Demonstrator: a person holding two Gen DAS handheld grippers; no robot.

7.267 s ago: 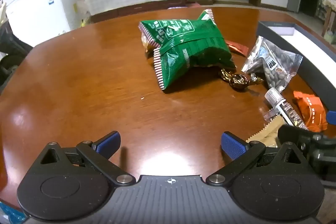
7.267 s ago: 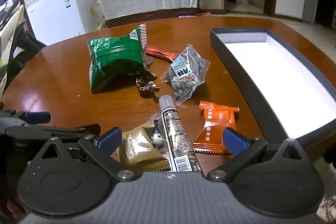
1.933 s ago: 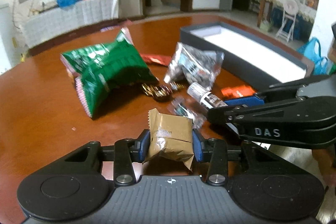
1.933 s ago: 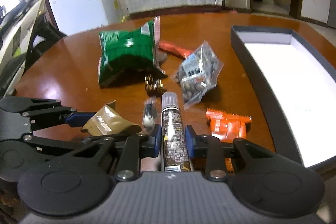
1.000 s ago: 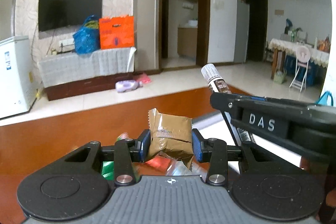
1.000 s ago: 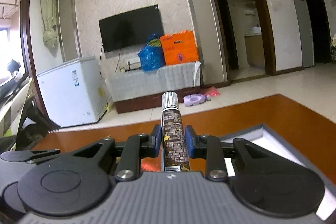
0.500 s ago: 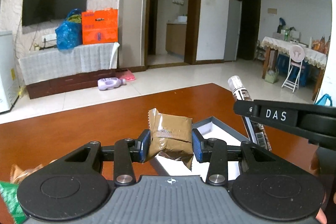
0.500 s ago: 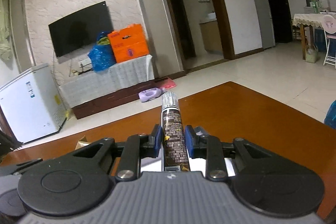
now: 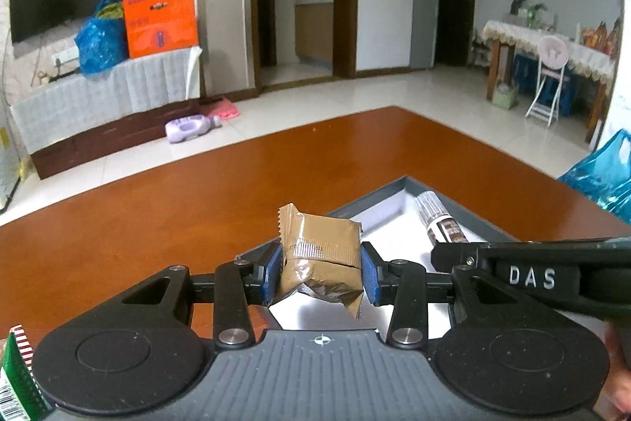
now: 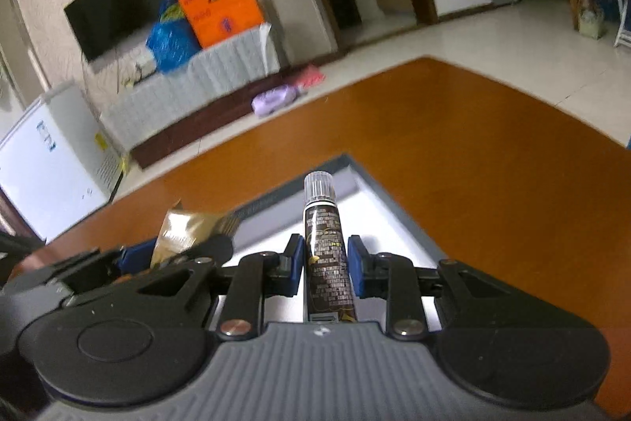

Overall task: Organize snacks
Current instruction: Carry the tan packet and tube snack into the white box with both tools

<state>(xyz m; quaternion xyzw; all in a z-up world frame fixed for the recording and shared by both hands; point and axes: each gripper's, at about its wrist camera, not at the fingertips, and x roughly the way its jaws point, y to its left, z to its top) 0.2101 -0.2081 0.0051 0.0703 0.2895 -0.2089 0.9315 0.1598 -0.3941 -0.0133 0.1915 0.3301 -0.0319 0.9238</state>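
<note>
My left gripper (image 9: 321, 273) is shut on a brown snack packet (image 9: 321, 253) and holds it over the near left edge of the grey box (image 9: 366, 202) with a white floor. My right gripper (image 10: 324, 269) is shut on a dark tube with a clear cap (image 10: 325, 243) and holds it above the box (image 10: 378, 184), cap pointing at the far corner. In the left wrist view the tube (image 9: 439, 219) and the right gripper's side show at the right. In the right wrist view the brown packet (image 10: 185, 227) shows at the left.
The brown wooden table (image 9: 197, 192) stretches beyond the box. A corner of the green snack bag (image 9: 15, 373) shows at the bottom left. A blue plastic bag (image 9: 607, 176) lies off the table's right edge.
Both grippers have tilted down and come lower over the grey box, each holding its snack. The box's far corner now lies just ahead of both.
</note>
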